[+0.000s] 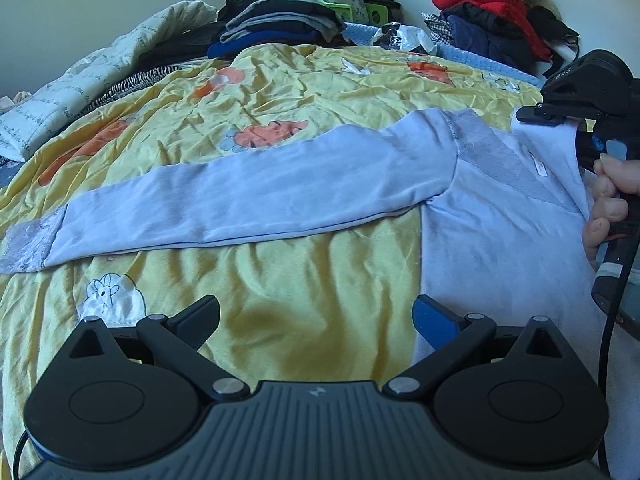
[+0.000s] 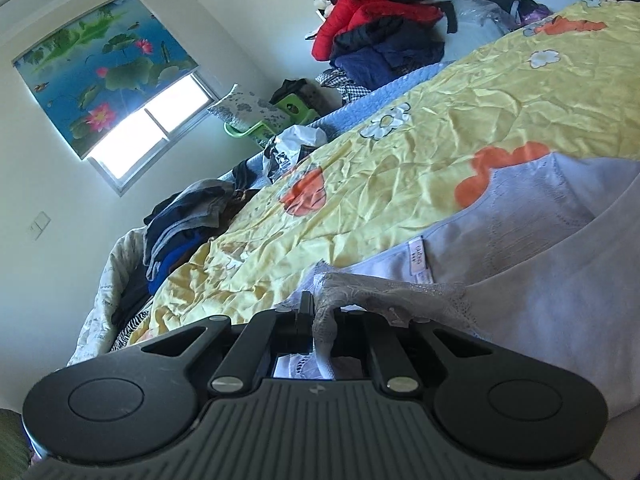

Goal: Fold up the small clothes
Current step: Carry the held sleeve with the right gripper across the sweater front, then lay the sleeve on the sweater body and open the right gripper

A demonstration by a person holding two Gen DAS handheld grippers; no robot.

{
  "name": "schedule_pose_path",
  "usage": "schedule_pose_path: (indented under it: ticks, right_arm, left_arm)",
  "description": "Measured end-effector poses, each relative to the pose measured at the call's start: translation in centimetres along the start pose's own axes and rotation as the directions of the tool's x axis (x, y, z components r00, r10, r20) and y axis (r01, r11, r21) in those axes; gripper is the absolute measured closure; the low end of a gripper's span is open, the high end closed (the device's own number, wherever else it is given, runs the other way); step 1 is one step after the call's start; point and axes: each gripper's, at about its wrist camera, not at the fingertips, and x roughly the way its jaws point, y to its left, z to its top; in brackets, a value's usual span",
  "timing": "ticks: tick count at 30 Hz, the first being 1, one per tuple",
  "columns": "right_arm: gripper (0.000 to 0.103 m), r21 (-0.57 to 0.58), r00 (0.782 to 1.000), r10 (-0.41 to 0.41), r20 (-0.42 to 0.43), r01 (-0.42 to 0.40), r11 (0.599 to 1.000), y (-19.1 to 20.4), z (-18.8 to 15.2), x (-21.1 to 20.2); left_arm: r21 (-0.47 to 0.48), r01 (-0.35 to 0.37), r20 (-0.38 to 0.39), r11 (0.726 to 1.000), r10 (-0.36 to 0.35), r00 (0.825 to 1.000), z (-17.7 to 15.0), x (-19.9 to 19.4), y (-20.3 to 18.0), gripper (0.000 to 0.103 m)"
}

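A pale lilac long-sleeved top (image 1: pixel 472 216) lies on the yellow bedspread (image 1: pixel 304 272), one sleeve (image 1: pixel 240 192) stretched out to the left with a lace cuff (image 1: pixel 28 248). My left gripper (image 1: pixel 316 320) is open and empty, low over the bedspread at the top's lower left edge; its right finger (image 1: pixel 434 318) touches the fabric. My right gripper (image 1: pixel 540 115) is shut on the top's lace collar edge (image 2: pixel 360 288) and lifts it. In the right wrist view the right gripper (image 2: pixel 316 312) has lace pinched between its jaws, and the neck label (image 2: pixel 418 258) shows.
A stack of folded dark clothes (image 1: pixel 276 24) sits at the back of the bed. A pile of red and dark garments (image 1: pixel 496 16) is at the back right. A white printed quilt (image 1: pixel 92 80) lies along the left. A green holder (image 1: pixel 344 8) stands by the wall.
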Motion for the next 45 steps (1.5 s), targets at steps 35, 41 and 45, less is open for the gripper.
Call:
schedule_pose_path:
  ticks: [35,41,45]
  right_arm:
    - [0.059,-0.284,0.983,-0.007,-0.184,-0.046,0.958,8.2,-3.7,6.1]
    - [0.049,-0.184,0.933,0.204,-0.298,-0.265,0.946,8.9,-2.9,5.9]
    - [0.040,-0.093,0.917,0.296,-0.269,-0.331,0.939,7.3,-1.4,4.6]
  left_arm:
    - [-0.014,-0.023,-0.024,1.000,0.023,0.999,-0.6,0.5,1.2,0.000]
    - [-0.019,-0.031,-0.012,0.999,0.030,0.999,-0.3,0.2,1.5,0.000]
    - [-0.033,-0.029,-0.018,0.999,0.029,0.999,-0.1,0.5,1.7,0.000]
